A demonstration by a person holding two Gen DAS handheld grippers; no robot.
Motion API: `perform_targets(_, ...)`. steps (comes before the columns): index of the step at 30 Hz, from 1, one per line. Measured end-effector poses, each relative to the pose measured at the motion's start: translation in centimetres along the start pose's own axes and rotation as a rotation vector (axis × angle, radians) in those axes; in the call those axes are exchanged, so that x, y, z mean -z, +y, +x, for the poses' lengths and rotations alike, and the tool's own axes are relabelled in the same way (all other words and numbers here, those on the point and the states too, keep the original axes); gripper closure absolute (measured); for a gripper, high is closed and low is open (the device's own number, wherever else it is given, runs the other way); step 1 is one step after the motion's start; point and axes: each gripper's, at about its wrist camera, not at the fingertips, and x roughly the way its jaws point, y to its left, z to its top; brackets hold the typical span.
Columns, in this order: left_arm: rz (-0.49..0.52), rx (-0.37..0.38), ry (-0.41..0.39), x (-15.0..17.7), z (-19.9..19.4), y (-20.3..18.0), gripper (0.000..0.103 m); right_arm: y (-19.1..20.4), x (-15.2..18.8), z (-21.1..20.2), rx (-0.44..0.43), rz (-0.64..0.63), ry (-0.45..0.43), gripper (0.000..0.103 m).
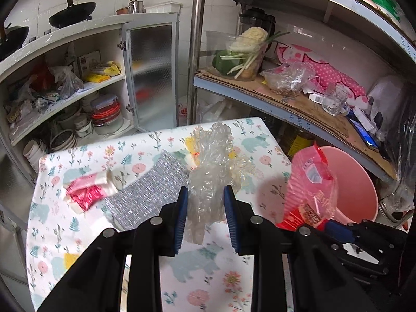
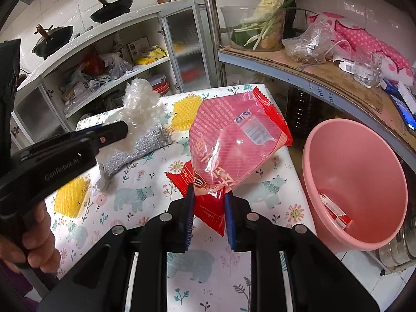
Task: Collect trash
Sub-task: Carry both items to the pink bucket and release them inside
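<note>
My left gripper (image 1: 206, 189) is shut on a crumpled wad of clear plastic film (image 1: 212, 166), held above the floral-cloth table (image 1: 85, 236). From the right wrist view the same left gripper (image 2: 122, 130) shows at the left with the clear plastic film (image 2: 140, 104) sticking up from it. My right gripper (image 2: 210, 192) is shut on the bottom corner of a red, partly see-through snack bag (image 2: 234, 137), which stands upright over the table's right side. A pink bucket (image 2: 390, 171) sits just right of the table with a red-and-white wrapper (image 2: 335, 212) inside. A silver bubble sheet (image 1: 148, 192) and a pink-and-white wrapper (image 1: 87, 192) lie on the table.
A metal rack with a cardboard-lined shelf (image 2: 338, 75) overhangs the bucket; it carries a tub of vegetables (image 2: 257, 28), plastic bags and a glass mug (image 2: 366, 70). An open cabinet (image 1: 78, 98) full of bowls and bags stands behind the table. A person's hand (image 2: 39, 247) grips the left tool's handle.
</note>
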Motion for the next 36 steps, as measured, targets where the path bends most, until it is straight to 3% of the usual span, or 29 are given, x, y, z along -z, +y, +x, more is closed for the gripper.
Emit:
perform_targets(13, 0.074, 0.052, 0.015, 1.3, -0.4, -4.3, 0.076, -1.1, 0.9, -1.5, 0.033, 0.02, -0.01, 0.082)
perform_targets(36, 0.229, 0.166, -0.027, -0.5, -0.2, -12.8, 0.076, -8.5, 1.2, -5.4, 0.156, 0.161, -0.082, 0.082)
